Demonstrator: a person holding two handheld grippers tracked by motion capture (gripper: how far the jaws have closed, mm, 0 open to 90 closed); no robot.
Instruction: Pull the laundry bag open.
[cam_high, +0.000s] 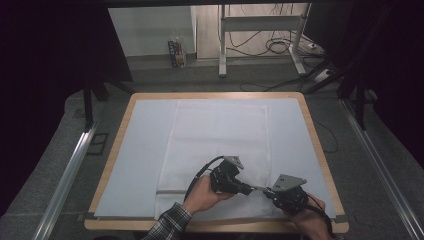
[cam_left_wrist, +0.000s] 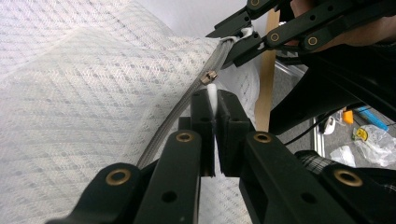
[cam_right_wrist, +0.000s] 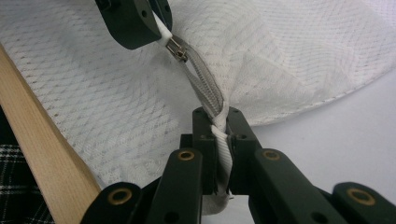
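Left gripper (cam_left_wrist: 212, 100) pinches the zipper pull (cam_left_wrist: 211, 76); right gripper (cam_right_wrist: 219, 121) clamps the mesh bag's (cam_high: 215, 135) zipper end. Nearly all the zipper appears still unworked.

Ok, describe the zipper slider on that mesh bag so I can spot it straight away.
Find the white mesh bag lying on the pale mat on the wooden table, then go to its near edge where the two grippers meet. A grey zipper runs between them. The zipper slider is the small shiny metal piece on it, just off the left gripper, whose fingers pinch its white pull tab.
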